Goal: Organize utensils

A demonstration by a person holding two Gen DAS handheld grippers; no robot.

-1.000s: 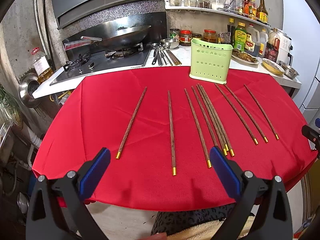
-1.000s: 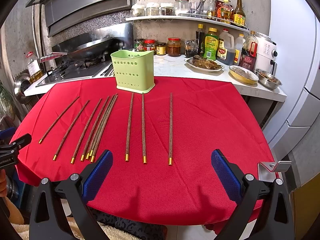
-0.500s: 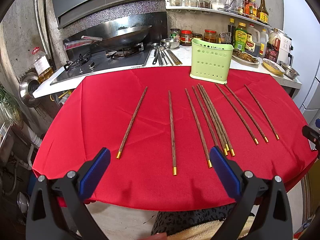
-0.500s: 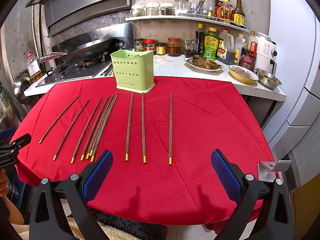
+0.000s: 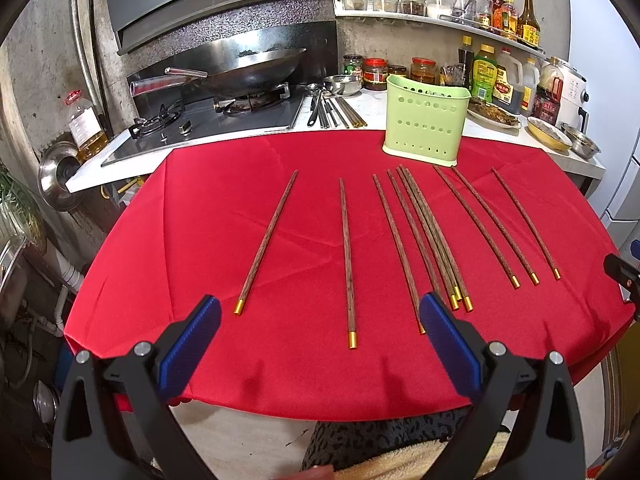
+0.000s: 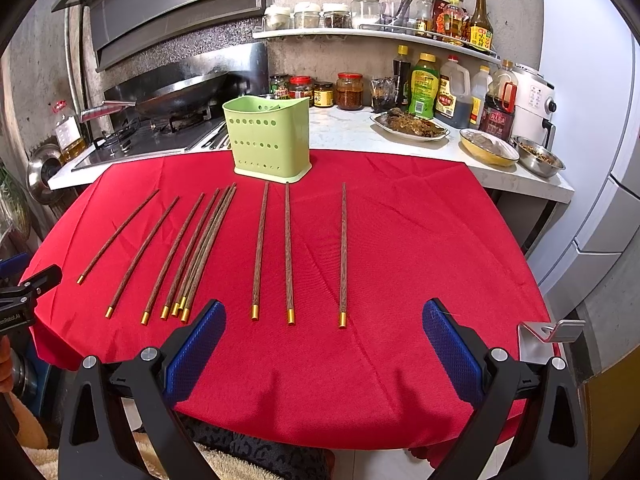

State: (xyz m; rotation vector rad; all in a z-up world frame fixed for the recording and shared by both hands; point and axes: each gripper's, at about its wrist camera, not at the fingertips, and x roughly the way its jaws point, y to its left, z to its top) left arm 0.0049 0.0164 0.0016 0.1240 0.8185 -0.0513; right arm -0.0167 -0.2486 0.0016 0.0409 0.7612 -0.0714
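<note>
Honestly, nothing looks started: as far as I can tell all nine chopsticks (image 5: 348,260) lie on the red cloth (image 5: 200,220), fanned across the middle of the frame, gold caps toward me. Three of them (image 5: 434,236) bunch together, touching, right of centre in the left view. The green holder (image 5: 425,122) stands upright at the cloth's far edge, upper centre, and I cannot see inside it. So every stick is left to load, I judge. My left gripper (image 5: 320,332) hangs low over the near edge, jaws spread wide, gripping nothing. My right gripper (image 6: 324,336) sits likewise at lower centre, wide apart and empty.
</note>
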